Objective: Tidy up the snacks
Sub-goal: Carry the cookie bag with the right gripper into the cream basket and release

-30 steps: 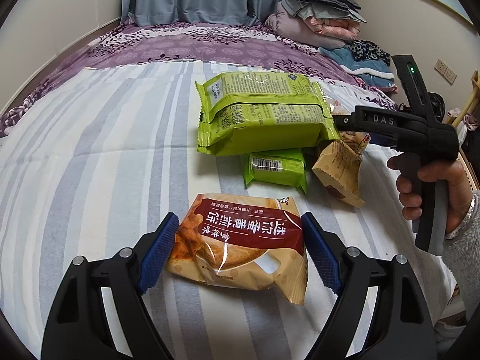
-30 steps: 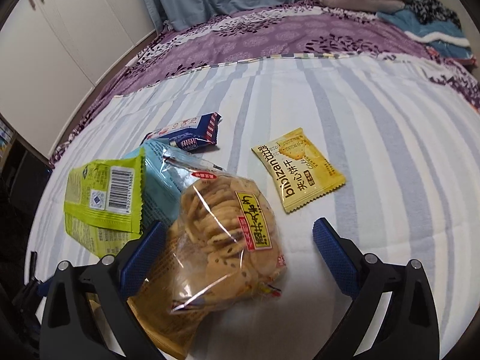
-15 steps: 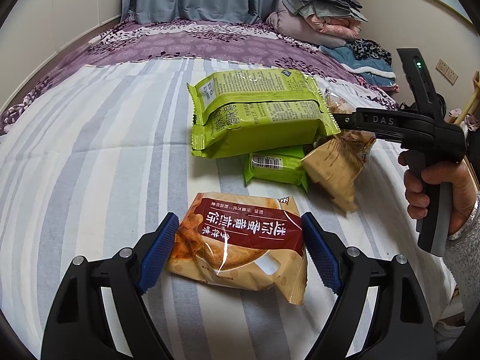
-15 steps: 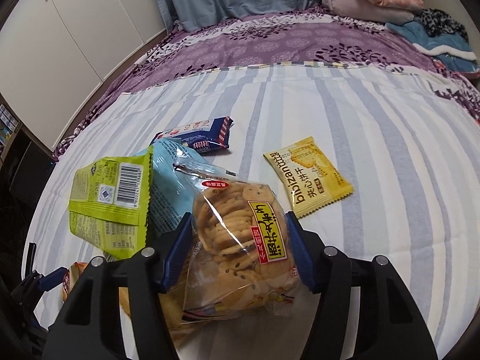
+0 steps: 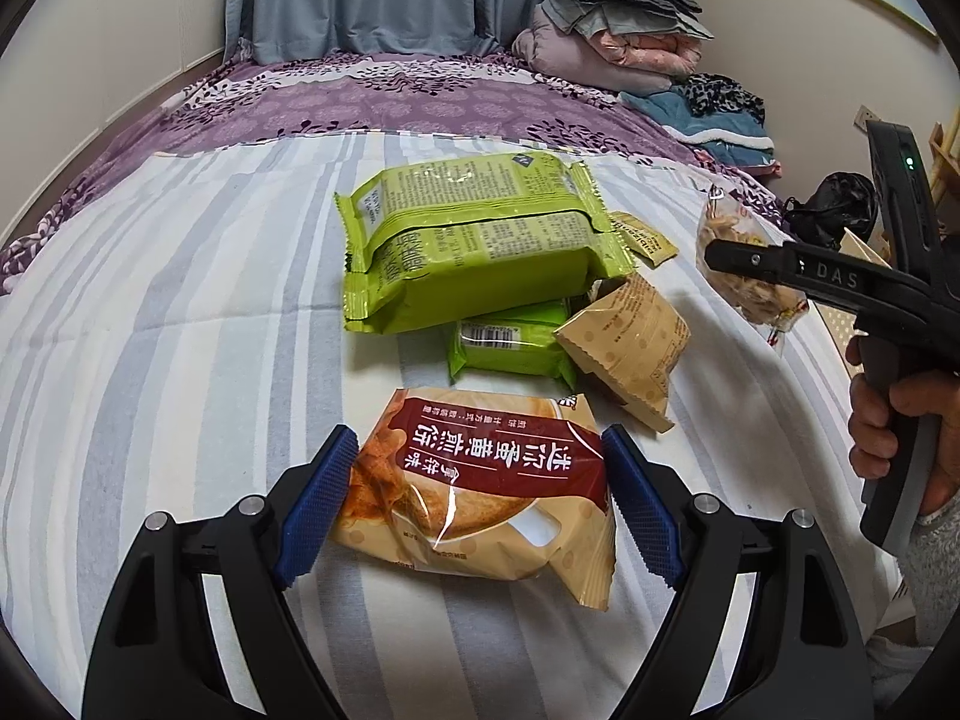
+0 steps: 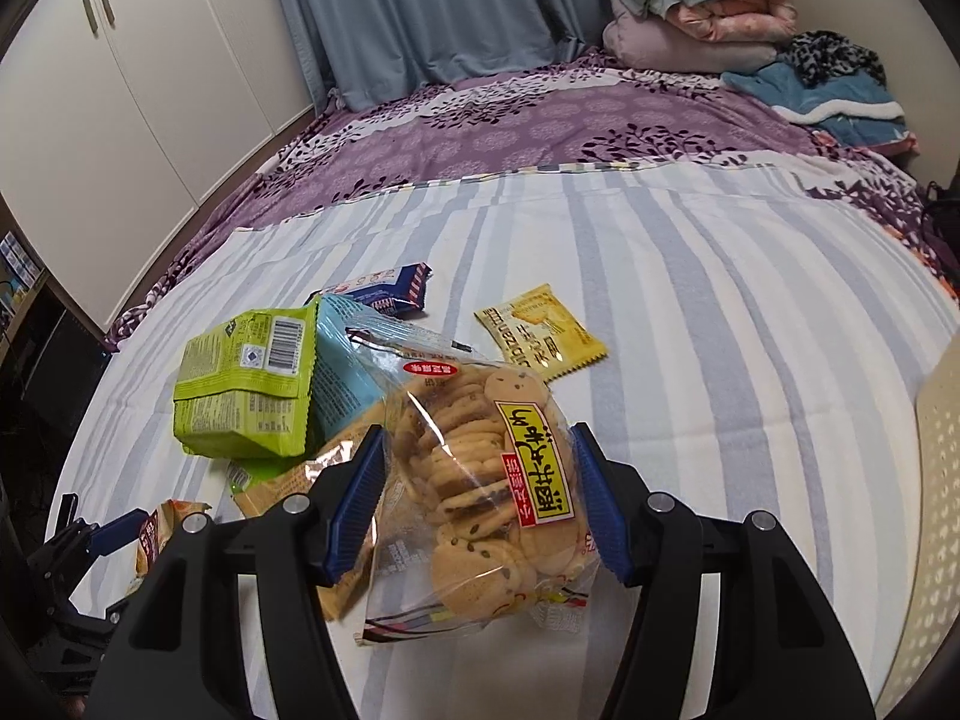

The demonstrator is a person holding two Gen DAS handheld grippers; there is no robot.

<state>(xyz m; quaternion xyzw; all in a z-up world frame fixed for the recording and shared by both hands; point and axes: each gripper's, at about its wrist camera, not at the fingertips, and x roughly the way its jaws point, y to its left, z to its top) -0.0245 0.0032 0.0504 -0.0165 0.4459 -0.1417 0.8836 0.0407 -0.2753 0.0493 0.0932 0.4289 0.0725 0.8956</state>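
A tan pastry bag with a dark red label (image 5: 480, 480) lies on the striped bedsheet (image 5: 180, 390). My left gripper (image 5: 480, 480) is shut on it, its blue pads touching the bag's left and right sides. My right gripper (image 6: 474, 480) is shut on a clear bag of round cookies (image 6: 480, 480) and holds it just off the sheet, beside the snack pile. In the left wrist view the same cookie bag (image 5: 729, 228) hangs from the right gripper (image 5: 738, 261) at the right, with a hand on the handle.
Two big green packs (image 5: 474, 240) are stacked above a small green pack (image 5: 510, 348) and a tan pack (image 5: 630, 342). A yellow sachet (image 6: 540, 330), a blue-and-red bar (image 6: 384, 288) and a light blue pack (image 6: 342, 366) lie nearby. Folded clothes (image 5: 612, 42) sit at the bed's head.
My right gripper closed on the cookie bag and lifted it away from the pile. The tan pack beneath it shifted. The left gripper and its pastry bag stayed put.
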